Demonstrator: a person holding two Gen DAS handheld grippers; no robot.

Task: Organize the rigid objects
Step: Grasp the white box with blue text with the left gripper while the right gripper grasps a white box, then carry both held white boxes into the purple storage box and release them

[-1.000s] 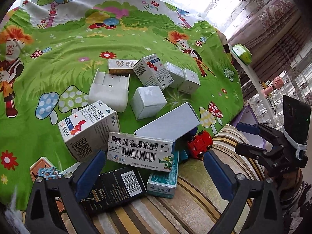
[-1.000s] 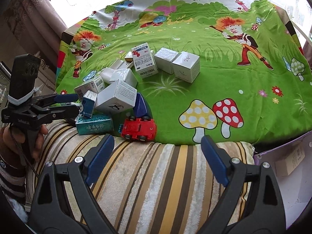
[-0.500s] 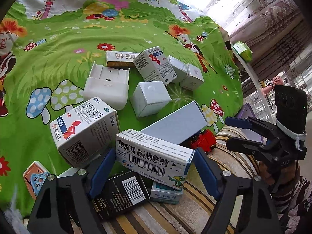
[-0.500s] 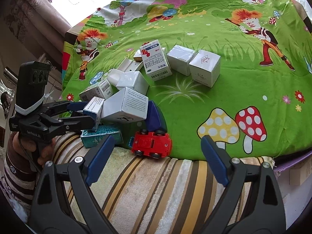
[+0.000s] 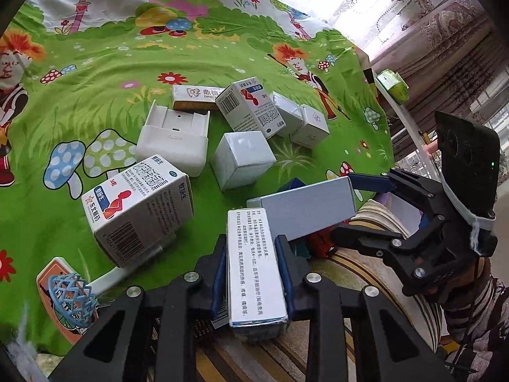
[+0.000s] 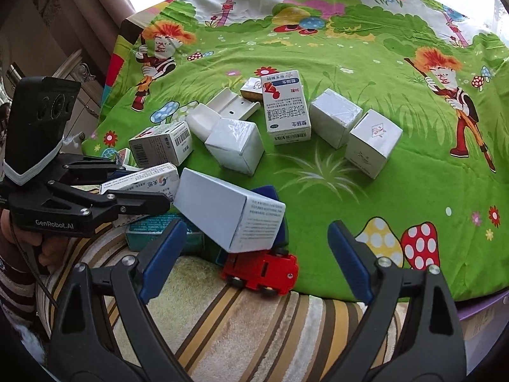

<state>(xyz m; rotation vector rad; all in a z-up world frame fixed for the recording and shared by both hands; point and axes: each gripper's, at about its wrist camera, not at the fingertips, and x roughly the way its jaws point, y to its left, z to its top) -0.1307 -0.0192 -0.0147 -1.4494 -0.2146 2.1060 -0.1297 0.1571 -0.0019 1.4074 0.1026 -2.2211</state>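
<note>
Left tongs (image 5: 251, 273): jaws have just been closing, now clamped w/ blue pads on both long sides of a narrow white cardboard medicine box w/ black print (image 5: 254, 264), lifted at the near edge of the pile, long axis running away from the camera. In the right wrist view the same box (image 6: 140, 181) sits between those tongs (image 6: 152, 187), at left.

Right tongs (image 6: 254, 258): spread wide, nothing gripped; between and just beyond the pads a red plastic toy car (image 6: 261, 273) on the striped beige-brown cloth (image 6: 254, 324) at the green cloth's edge. Tilted over the car: a plain pale-blue rectangular carton (image 6: 222, 210), small print on its end flap. A teal box (image 6: 159, 235) lies under it, left.

Further out on the green cartoon-print cloth covering the surface (image 6: 397, 165): white cube box (image 6: 235, 146), white plastic open-sided holder (image 6: 229, 105), upright-printed white box w/ red figure and blue band (image 6: 286, 108), two more white cube boxes (image 6: 334, 121) and (image 6: 372, 143) side by side at right. Left of the cube: another white box w/ barcode (image 6: 162, 146). Farthest: a small white-and-gold flat box (image 6: 251, 89), partly behind the red-figure box.
</note>
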